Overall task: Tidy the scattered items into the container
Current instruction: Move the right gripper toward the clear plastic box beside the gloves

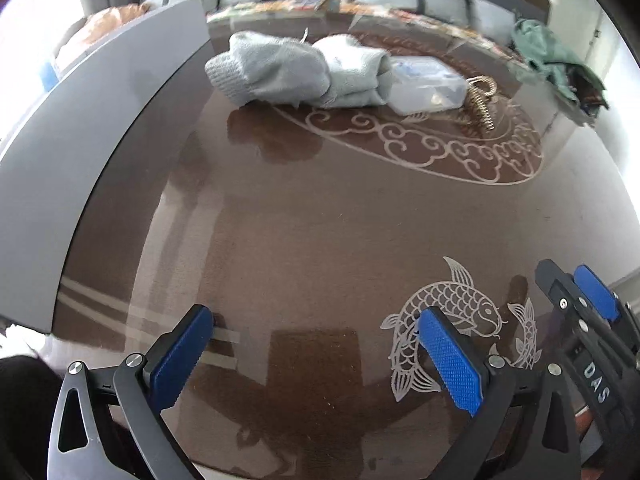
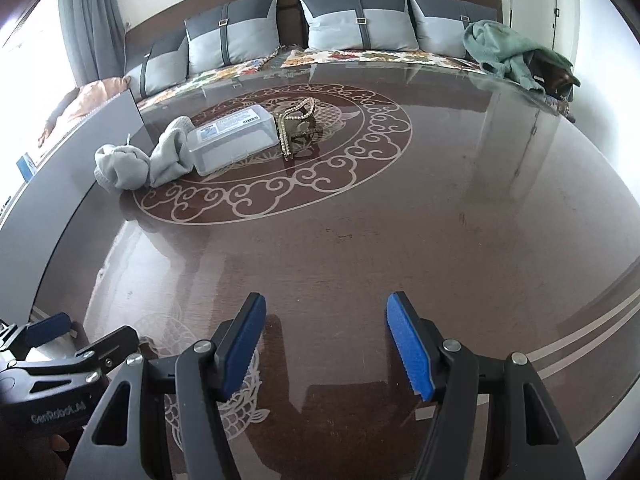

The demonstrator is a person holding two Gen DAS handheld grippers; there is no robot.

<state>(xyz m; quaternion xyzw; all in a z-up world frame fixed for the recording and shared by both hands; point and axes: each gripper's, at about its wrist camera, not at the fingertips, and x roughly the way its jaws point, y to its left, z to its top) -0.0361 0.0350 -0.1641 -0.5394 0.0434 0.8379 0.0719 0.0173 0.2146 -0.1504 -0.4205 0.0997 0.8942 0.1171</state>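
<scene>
Two rumpled grey socks (image 1: pixel 280 72) (image 2: pixel 120 168) lie on the dark glossy table (image 1: pixel 320 220) (image 2: pixel 360 240). Against them, to their right, sits a clear plastic box (image 1: pixel 424 84) (image 2: pixel 234 136) with a labelled lid. A gold beaded hair clip (image 1: pixel 482 98) (image 2: pixel 298 124) rests just right of the box. My left gripper (image 1: pixel 316 344) (image 2: pixel 84 334) hovers open and empty over the table's near edge. My right gripper (image 2: pixel 326 344) (image 1: pixel 576 288) is beside it, also open and empty. Both are well short of the items.
A tall grey panel (image 1: pixel 80 140) (image 2: pixel 60 184) runs along the table's left side. A green cloth (image 1: pixel 552 56) (image 2: pixel 512 52) is heaped at the far right edge. A sofa with grey cushions (image 2: pixel 360 20) stands behind the table. Fish and scroll patterns decorate the tabletop.
</scene>
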